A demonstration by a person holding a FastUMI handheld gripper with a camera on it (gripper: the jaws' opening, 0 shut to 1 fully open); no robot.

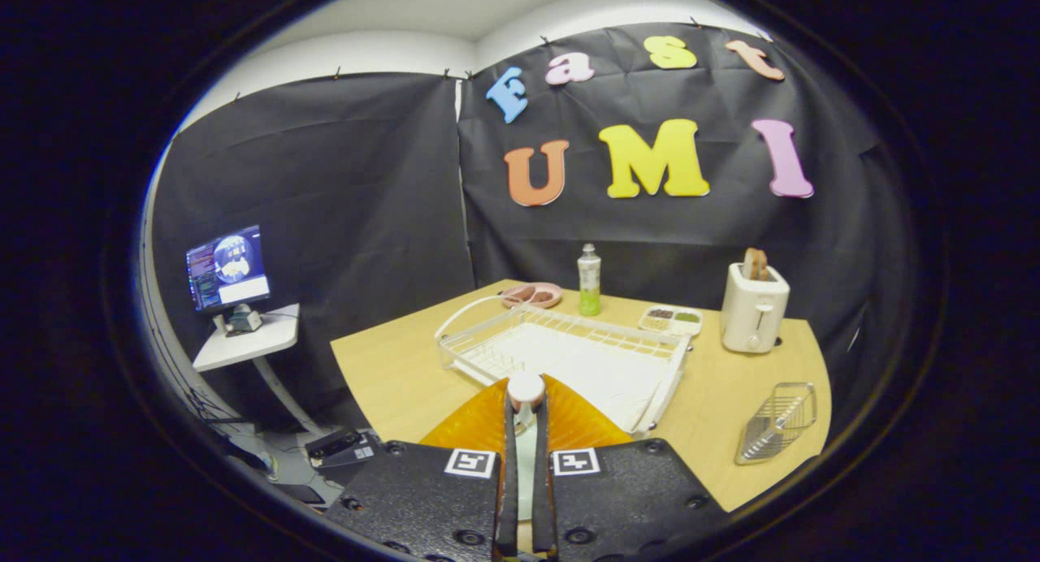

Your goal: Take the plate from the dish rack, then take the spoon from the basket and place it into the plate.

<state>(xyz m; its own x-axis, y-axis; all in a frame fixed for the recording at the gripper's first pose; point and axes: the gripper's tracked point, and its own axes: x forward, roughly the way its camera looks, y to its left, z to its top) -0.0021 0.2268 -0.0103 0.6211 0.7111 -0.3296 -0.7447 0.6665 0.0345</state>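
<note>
Orange plate, white dish rack, wire basket

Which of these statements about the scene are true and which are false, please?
1. The hand-held gripper is shut on a white spoon. True.
2. The orange plate stands in the dish rack. False: it sits right under the fingers, on the near side of the rack.
3. A slice of bread sticks up from the toaster. True.
4. The green bottle lies inside the dish rack. False: it stands upright beyond the rack, beside a pink plate.
</note>
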